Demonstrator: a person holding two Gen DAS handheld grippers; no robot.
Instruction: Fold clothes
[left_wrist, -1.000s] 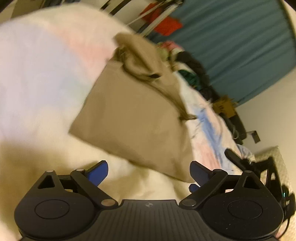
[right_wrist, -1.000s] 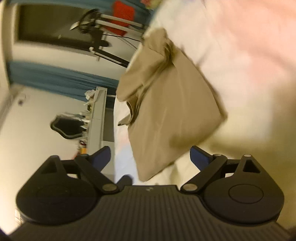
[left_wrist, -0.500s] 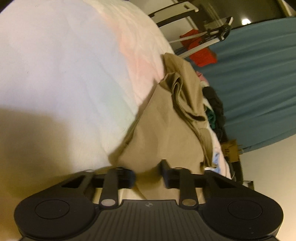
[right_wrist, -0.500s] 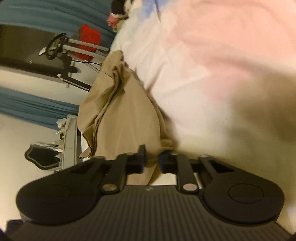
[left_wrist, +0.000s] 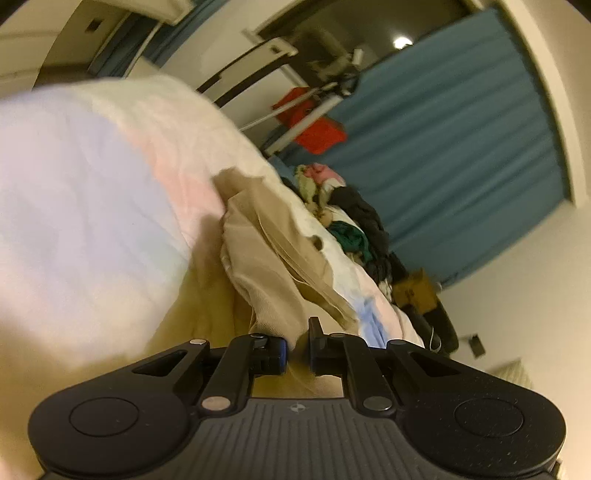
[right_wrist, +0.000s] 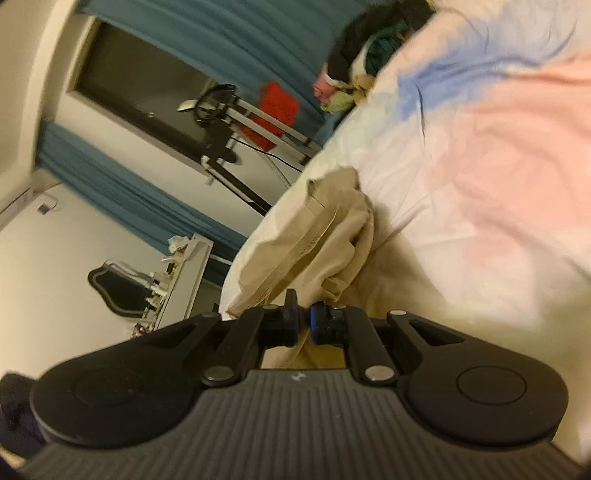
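Note:
A tan garment (left_wrist: 273, 266) lies bunched on a pastel bedsheet (left_wrist: 81, 206). My left gripper (left_wrist: 297, 350) is shut on the garment's near edge, and the cloth rises from its jaws in folds. In the right wrist view the same tan garment (right_wrist: 314, 251) lies crumpled on the bedsheet (right_wrist: 498, 177). My right gripper (right_wrist: 303, 326) is shut on another part of its near edge. Both views are blurred by motion.
A pile of dark, green and pink clothes (left_wrist: 347, 221) lies farther along the bed and also shows in the right wrist view (right_wrist: 369, 55). Teal curtains (left_wrist: 461, 155), a metal stand with a red item (left_wrist: 314, 125) and a shelf with a mirror (right_wrist: 155, 280) stand beyond the bed.
Both grippers were open a second ago, then closed on the tan garment's near edge. Since then they have lifted it, bunching the cloth toward its far end.

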